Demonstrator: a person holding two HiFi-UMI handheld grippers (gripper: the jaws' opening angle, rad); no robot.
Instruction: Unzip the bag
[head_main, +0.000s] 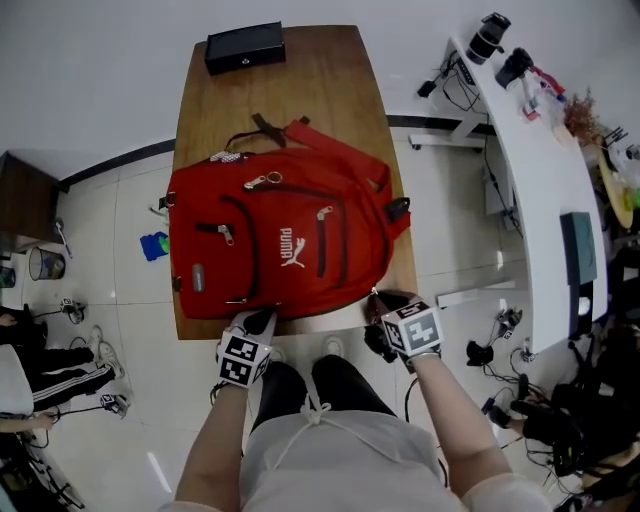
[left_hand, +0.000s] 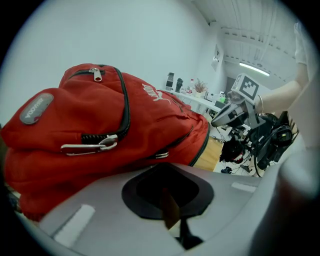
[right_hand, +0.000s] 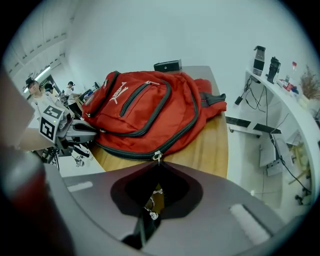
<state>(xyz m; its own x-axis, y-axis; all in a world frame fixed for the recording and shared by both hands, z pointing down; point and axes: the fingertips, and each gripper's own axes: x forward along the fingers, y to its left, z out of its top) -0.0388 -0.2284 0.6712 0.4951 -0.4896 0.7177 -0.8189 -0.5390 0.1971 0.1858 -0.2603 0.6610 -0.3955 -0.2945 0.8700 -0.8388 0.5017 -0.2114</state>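
Head view looks down on a red bag (head_main: 280, 240) lying flat on a wooden tabletop (head_main: 310, 80), with both grippers at its near edge.

At the left, the left gripper (head_main: 262, 320) meets the bag's near left corner. Its own view shows its jaws drawn together, with the tips pressed against the red fabric and apparently pinching it. Just beyond them a silver zipper tab (left_hand: 87, 146) lies along a black zip, a detail too small to read from above. Far past these jaws, a black box (head_main: 245, 47) rests at the tabletop's far end.

To the right, the right gripper (head_main: 378, 300) sits at the bag's near right corner. Only the right gripper view shows what it holds. Its jaws are closed on a small metal zipper pull (right_hand: 157, 156), right at the jaw tips, at the near end of the dark zip that runs round the bag's edge. A thin silvery chain (right_hand: 150, 212) hangs in the gap behind the tips. Beyond the jaws, that zip looks closed along its visible length.
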